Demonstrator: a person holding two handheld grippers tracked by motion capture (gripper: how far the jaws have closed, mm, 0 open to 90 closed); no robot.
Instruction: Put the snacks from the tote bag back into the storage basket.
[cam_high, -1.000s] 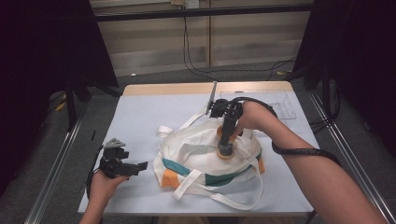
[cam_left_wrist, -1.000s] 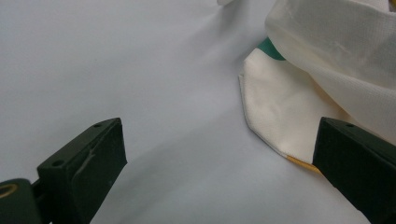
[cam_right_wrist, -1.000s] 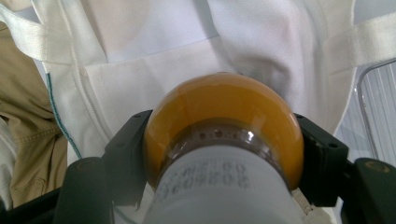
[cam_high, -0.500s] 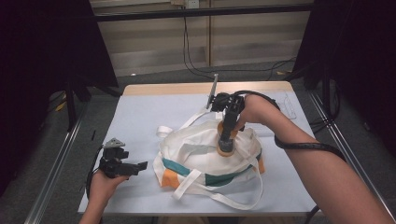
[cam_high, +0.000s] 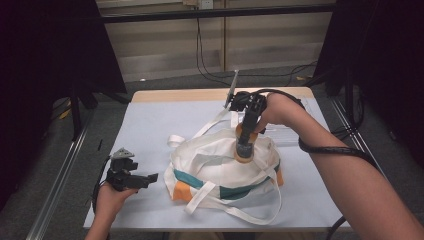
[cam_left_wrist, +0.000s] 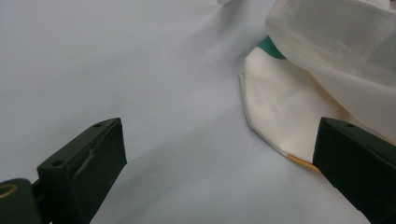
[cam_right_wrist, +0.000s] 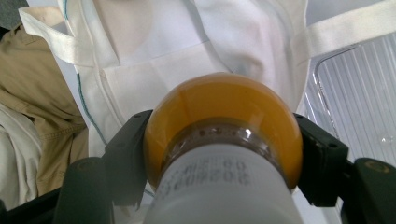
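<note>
Right now the right gripper (cam_high: 246, 131) points down over the white cloth bag (cam_high: 225, 167), its jaws clamped on an orange bottle (cam_right_wrist: 222, 130) with a white label, whose lower end meets the top of the bag. Crumpled near the middle of the pale table (cam_high: 150, 120), the bag shows teal and orange panels and loose straps. At the near left corner, the left gripper (cam_high: 142, 178) rests low with jaws spread wide and empty, just beside the bag's edge (cam_left_wrist: 280, 116).
</note>
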